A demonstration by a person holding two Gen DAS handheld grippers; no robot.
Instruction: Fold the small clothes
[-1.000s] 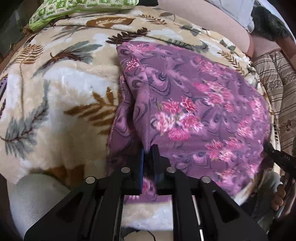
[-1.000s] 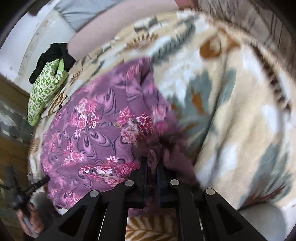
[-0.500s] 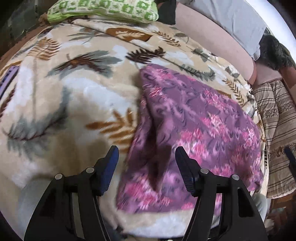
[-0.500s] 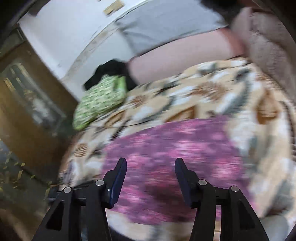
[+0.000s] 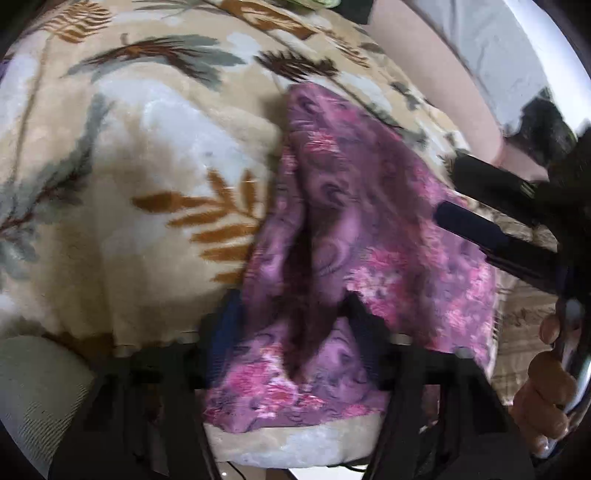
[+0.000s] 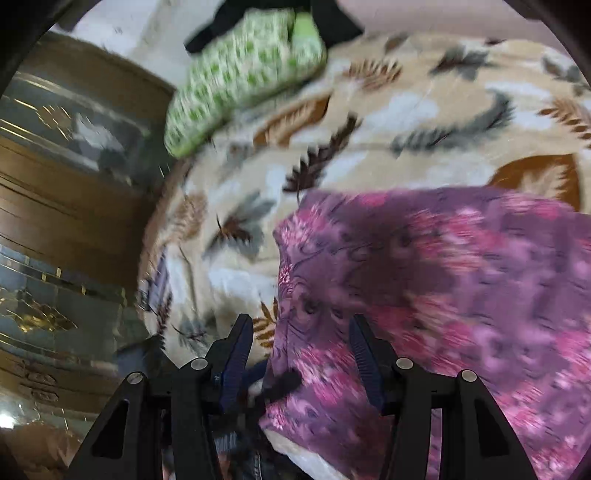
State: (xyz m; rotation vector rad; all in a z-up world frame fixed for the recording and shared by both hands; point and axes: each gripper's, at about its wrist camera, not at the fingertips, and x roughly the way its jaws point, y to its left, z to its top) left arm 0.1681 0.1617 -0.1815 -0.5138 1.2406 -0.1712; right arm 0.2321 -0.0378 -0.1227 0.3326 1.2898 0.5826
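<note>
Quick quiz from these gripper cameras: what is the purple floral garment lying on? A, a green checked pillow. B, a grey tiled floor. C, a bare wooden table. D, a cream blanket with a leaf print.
D: the garment is spread on the leaf-print blanket; the green pillow lies apart, farther back.

You're working in a home, prob. a bedroom or living rm w/ a bed or daybed. A plush leaf-print blanket (image 6: 424, 122) is covering the whole soft surface you're leaning over. A green-and-white patterned pillow (image 6: 240, 77) is sitting at its far end, w/ a dark garment (image 6: 332, 22) lying behind it. A wooden cabinet w/ glass panels (image 6: 62, 206) is standing alongside. A pink upholstered backrest (image 5: 436, 74) is running along the far edge, a grey cushion (image 5: 487, 40) leaning on it.
</note>
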